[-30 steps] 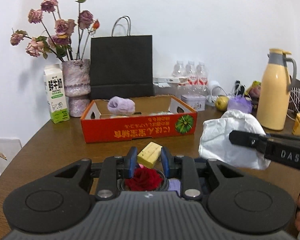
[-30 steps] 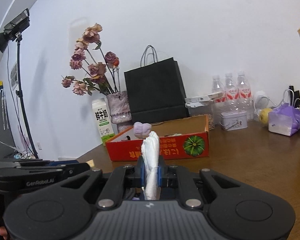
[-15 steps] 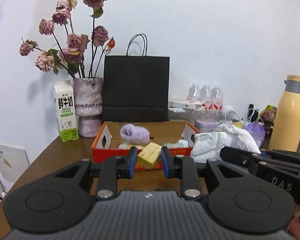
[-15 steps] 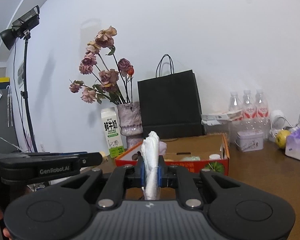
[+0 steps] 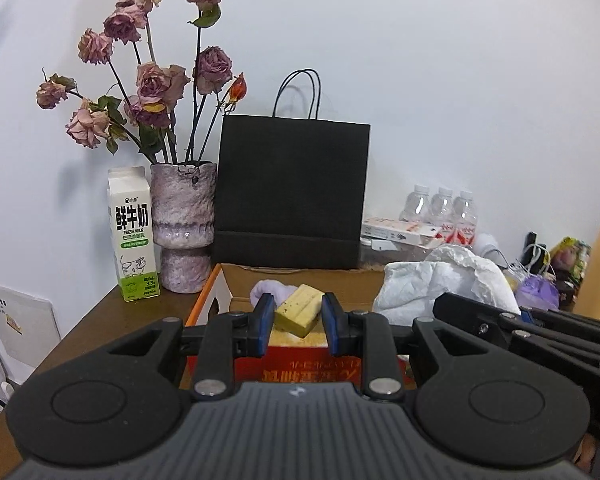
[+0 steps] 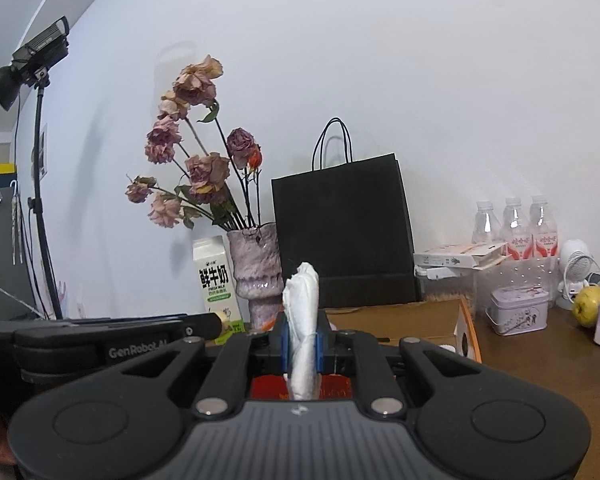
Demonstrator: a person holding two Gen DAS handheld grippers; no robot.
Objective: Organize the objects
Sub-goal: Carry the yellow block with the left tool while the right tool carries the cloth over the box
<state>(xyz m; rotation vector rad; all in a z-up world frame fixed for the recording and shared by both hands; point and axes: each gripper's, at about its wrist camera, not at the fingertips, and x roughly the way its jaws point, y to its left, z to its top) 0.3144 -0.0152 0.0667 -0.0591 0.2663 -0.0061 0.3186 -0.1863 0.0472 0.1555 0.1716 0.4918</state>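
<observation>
- A brown wooden surface carries the scene, crowded at the back by a black paper bag, a vase of dried roses and a milk carton.
- An orange cardboard box, open at the top, stands in front of the bag; a second ago it lay well ahead of both tools, and now its near wall sits right under them, a sign that both loads have been carried up to it.
- The white crumpled bag, a bulky wad, hangs beside the box's right end; in the right wrist view a twisted fold of it rises between the blue pads.
- The right claw is pressed tight on that fold.
- The left claw pinches a yellow sponge by its sides, tilted, held above the box's front edge.
- A lilac cloth ball already lies inside the box, just behind the sponge.
- Judged from this, the approach is nearly over: the sponge looks ready to be lowered and let go inside the box, with the white bag likely to follow.
</observation>
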